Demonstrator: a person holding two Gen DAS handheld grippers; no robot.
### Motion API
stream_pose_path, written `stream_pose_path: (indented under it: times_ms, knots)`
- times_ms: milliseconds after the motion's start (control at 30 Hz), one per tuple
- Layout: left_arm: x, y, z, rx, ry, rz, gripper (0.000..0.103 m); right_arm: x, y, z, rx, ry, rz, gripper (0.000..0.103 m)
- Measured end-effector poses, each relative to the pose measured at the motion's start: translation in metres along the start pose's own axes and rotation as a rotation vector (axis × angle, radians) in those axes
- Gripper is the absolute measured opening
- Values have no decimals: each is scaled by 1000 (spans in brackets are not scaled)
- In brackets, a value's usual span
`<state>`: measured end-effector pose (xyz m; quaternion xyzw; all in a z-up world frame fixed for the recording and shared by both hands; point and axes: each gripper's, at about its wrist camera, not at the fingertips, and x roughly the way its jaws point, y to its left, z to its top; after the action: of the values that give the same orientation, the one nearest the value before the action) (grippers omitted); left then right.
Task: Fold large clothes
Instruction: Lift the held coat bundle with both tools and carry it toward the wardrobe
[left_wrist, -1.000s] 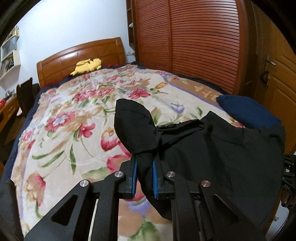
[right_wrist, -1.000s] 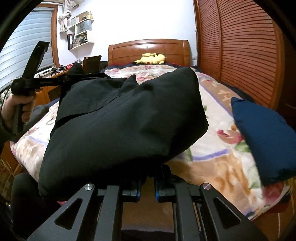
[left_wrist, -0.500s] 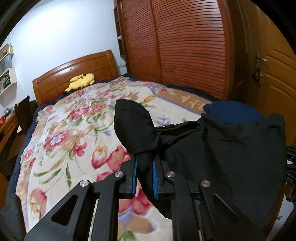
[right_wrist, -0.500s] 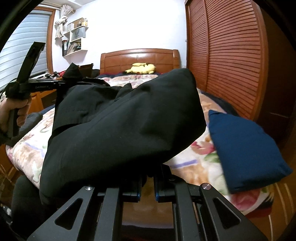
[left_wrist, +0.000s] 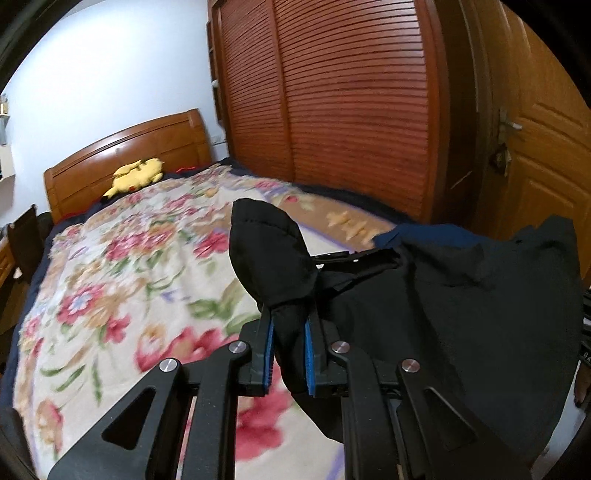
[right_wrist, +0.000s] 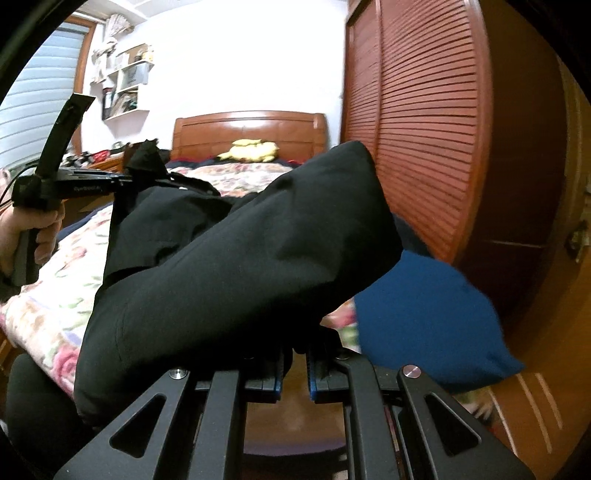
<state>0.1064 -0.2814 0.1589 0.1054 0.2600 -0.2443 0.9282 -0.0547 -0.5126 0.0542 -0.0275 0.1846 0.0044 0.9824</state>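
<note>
So both hands are holding a black garment (left_wrist: 461, 314) up off the bed (left_wrist: 110, 277) right now, one corner per tool. The left tool (left_wrist: 288, 354) is clamping a bunched, rounded bit of the fabric between its blue pads, and that bit is poking up past the fingertips like a little ear. The right tool (right_wrist: 295, 365) is nearly fully closed, with the cloth draping over its fingers; a thin edge of the garment seems to be pinched between them, though the fabric is hiding most of the contact.

Why hold it like this? My guess is they're spreading the garment out between two corners so it's hanging and flattening before it gets laid on the bed for folding. It's sagging in the middle and looking pretty bulky, so I'd say the folding proper isn't done yet.

In the right wrist view you can see the person's left hand (right_wrist: 33, 236) gripping the handle of the other tool over on the left, with the garment stretching across from it.

A blue cushion or pillow (right_wrist: 424, 317) is sitting at the near right corner of the floral bedspread, just beside where the garment is hanging, so it might be getting in the way on the lay-down. A yellow plush toy (left_wrist: 136, 175) is resting up by the headboard (left_wrist: 122, 155), well apart from the action.

Containers: none really in play. There are wall shelves (right_wrist: 125, 85) with clutter, too small to tell what's on them.
</note>
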Motion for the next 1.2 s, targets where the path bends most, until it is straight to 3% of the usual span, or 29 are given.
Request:
stream_pose_path:
  times_ms: [267,600,767,867,1000,1100,1167,1200]
  knots:
    - [54,-78,58,1,-60,-67,14,-13,-58,-3,73,-9,-131,9]
    - [124,-134,110,77,-98,-128,14,-6,-93,-19,159,-57,-229,9]
    - [172,-165,115,128,-82,-156,15,2,-89,-39,157,-38,-296,9]
    - [194,-169,106,99,-65,-161,19,10,-80,-52,131,-2,-344,9]
    - [211,-167,91,110,1,-143,38,10,-67,-57,160,-10,-345,10]
    - [203,-154,85,65,-6,-162,59,6,-60,-51,187,-17,-372,18]
    - [195,-148,80,50,-13,-176,83,-6,-50,-45,183,-23,-385,26]
    - [189,-143,76,44,-15,-185,84,-13,-44,-41,178,-37,-392,30]
